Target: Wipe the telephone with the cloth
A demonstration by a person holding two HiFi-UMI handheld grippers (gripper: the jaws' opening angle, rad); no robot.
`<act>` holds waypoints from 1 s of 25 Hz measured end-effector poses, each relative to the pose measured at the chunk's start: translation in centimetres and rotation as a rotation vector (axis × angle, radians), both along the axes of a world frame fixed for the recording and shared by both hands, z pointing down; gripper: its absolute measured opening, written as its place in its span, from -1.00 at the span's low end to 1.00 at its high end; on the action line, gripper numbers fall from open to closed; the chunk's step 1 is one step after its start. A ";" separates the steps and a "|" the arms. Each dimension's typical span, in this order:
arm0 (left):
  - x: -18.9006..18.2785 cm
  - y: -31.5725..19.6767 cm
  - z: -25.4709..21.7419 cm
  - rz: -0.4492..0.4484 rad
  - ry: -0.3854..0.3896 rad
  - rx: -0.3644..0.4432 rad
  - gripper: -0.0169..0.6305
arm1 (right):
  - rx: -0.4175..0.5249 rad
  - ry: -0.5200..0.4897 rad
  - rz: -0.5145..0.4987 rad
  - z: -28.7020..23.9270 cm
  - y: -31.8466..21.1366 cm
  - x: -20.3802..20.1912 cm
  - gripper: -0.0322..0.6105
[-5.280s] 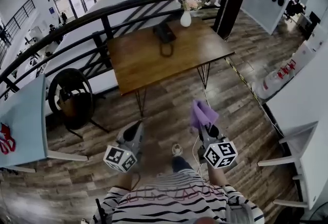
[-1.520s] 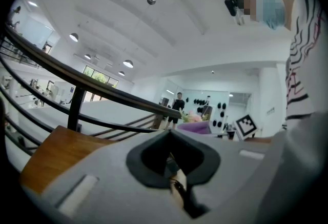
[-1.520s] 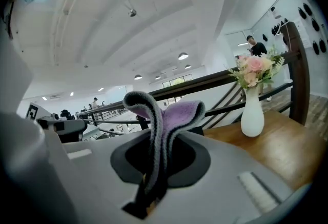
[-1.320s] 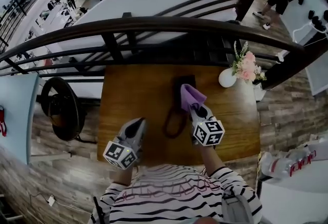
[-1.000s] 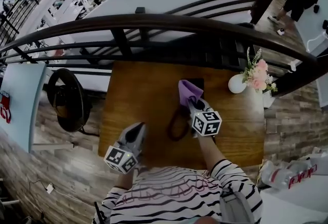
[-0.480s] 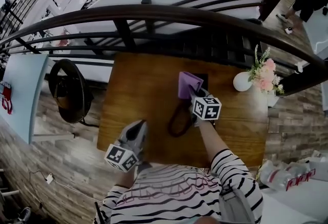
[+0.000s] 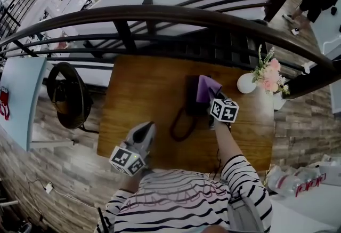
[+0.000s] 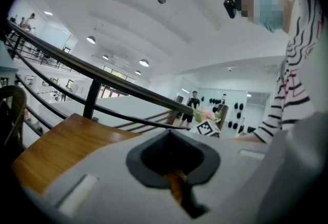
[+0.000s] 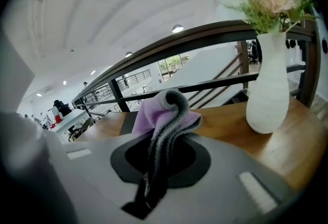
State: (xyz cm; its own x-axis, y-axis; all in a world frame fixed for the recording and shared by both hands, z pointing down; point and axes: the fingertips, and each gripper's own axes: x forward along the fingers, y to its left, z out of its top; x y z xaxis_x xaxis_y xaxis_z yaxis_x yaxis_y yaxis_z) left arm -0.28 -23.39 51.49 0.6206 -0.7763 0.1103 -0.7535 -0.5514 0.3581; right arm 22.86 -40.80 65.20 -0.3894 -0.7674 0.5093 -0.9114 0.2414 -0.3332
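The black telephone lies on the wooden table, and its cord loops toward me. My right gripper is shut on a purple cloth, which rests over the telephone's right side. In the right gripper view the cloth bulges out of the right gripper, purple with a grey edge. My left gripper hangs over the table's near edge, left of the cord. The left gripper has its jaws together with nothing in them.
A white vase with pink flowers stands just right of the telephone; the vase looms close in the right gripper view. A dark railing runs behind the table. A round black chair stands at left.
I walked up to the table. In the last second my right gripper carried the cloth rightward across the telephone, toward the vase. The left gripper stayed near the table's front edge.
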 end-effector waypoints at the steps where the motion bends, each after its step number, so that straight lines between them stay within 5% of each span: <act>1: 0.1 0.1 -0.1 0.004 0.001 0.001 -0.94 | -0.002 0.011 0.015 0.1 0.0 0.9 -0.79; 7: 0.4 0.6 -0.4 0.027 -0.001 0.006 -0.94 | -0.018 0.048 0.100 0.1 0.6 5.4 -0.79; 12: 0.6 0.7 -0.7 0.052 0.004 0.012 -0.94 | 0.006 0.007 0.109 -1.3 2.2 5.4 -0.79; 19: 1.0 1.1 -1.4 0.101 0.009 0.022 -0.94 | 0.106 -0.117 0.014 -4.9 5.9 -0.3 -0.79; 25: 0.7 1.0 -1.2 0.098 0.009 0.017 -0.94 | 0.090 -0.203 -0.117 -4.5 7.3 -7.1 -0.79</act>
